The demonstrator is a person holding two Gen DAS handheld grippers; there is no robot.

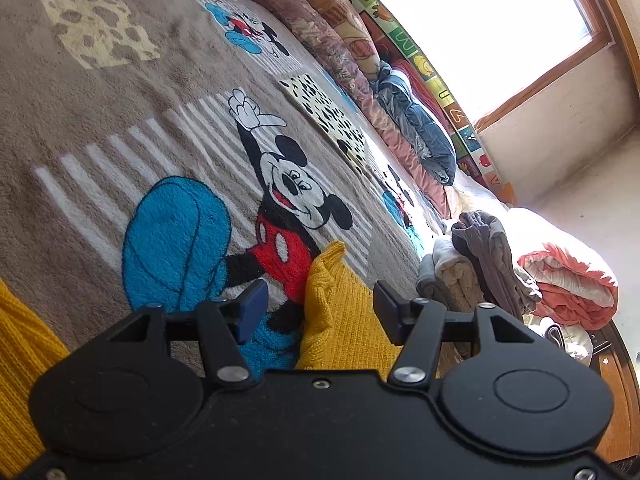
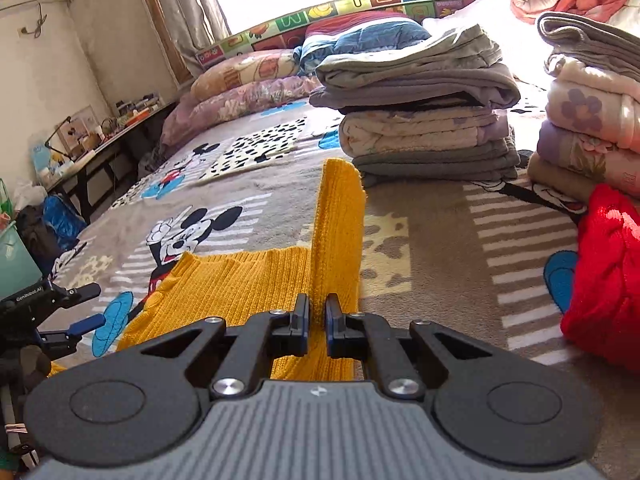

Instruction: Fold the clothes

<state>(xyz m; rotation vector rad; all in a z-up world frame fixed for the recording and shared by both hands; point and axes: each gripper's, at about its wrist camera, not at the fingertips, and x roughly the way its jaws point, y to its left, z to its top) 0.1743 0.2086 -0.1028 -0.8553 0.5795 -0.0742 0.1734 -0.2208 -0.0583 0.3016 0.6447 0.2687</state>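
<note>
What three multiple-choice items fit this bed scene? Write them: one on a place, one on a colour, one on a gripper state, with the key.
1. Where does the red garment lie in the right wrist view?
A. On the right edge of the blanket
B. On top of the folded stack
C. Under the window

2. What colour is the knit sweater being folded?
A. Green
B. Yellow
C. Grey

3. How does the right hand-held gripper stand?
A. Wide open above the blanket
B. Shut on the sweater's sleeve
C. Out of view

Key: 1 A, it sits right of the Mickey Mouse blanket, apart from the folded stack. 2 B, the ribbed knit is yellow. 3 B, its jaws pinch the yellow fabric; the left hand-held gripper is open.
</note>
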